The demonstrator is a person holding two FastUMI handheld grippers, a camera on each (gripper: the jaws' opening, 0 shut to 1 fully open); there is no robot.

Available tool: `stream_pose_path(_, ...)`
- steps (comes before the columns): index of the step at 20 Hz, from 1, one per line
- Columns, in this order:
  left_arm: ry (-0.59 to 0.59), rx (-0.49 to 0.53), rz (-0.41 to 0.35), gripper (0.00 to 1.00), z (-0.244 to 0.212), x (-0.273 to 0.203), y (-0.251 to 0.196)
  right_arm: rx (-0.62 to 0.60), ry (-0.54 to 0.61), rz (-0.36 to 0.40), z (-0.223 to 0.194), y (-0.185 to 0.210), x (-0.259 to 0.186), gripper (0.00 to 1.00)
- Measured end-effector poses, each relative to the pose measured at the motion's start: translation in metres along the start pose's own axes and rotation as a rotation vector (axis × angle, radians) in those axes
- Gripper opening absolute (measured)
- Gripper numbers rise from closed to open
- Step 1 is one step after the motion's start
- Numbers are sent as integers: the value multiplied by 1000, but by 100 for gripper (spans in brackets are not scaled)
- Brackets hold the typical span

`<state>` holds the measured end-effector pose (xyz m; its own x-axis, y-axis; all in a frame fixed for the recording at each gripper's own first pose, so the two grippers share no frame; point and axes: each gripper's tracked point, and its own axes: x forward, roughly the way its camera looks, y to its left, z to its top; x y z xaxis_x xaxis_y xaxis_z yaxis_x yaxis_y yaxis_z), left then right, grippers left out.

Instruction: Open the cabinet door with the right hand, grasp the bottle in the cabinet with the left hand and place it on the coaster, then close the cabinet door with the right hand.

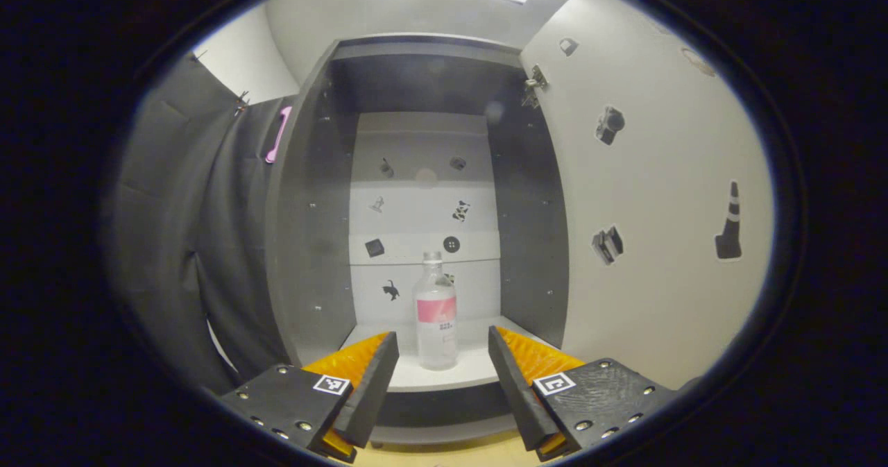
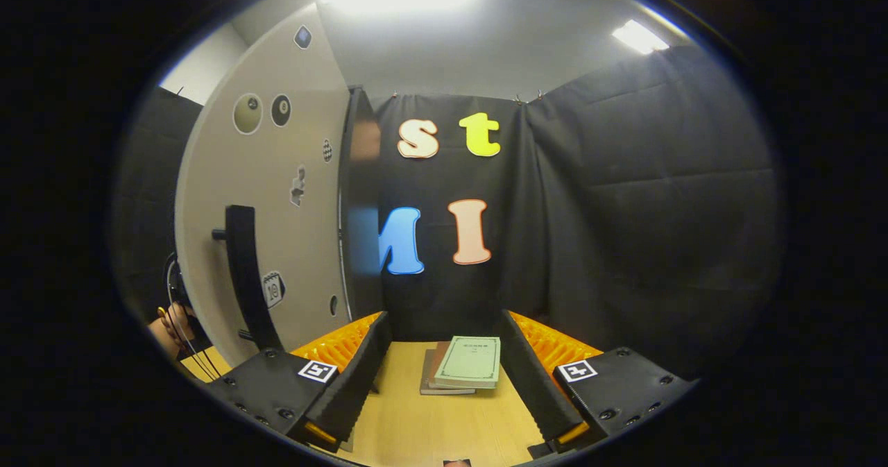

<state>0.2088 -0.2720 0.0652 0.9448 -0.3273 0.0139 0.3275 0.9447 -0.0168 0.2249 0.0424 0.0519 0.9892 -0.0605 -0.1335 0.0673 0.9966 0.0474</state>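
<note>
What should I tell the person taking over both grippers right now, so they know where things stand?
Left gripper: open, empty, aimed at the clear plastic bottle with the pink label, fingers short of it.
Right gripper: open, empty, off the black bar handle of the pale cabinet door.
Bottle stands upright on the white shelf inside the dark cabinet.
Done: door is open.
Left: grasp the bottle, set it on the coaster, close the door with the right gripper.
A green-covered book lies on a stack on the wooden table.
</note>
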Motion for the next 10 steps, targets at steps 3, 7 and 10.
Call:
stream_pose_path(3, 16, -16, -35, 79, -8, 40, 4, -2, 35, -71, -16, -4, 9, 99)
stream_pose_path(7, 40, -17, -63, 79, -26, 84, 8, -4, 59, -151, -27, -10, 17, 99)
stream_pose_path(10, 64, -47, -73, 81, -43, 111, 13, 6, 72, -200, -33, -14, 21, 99)
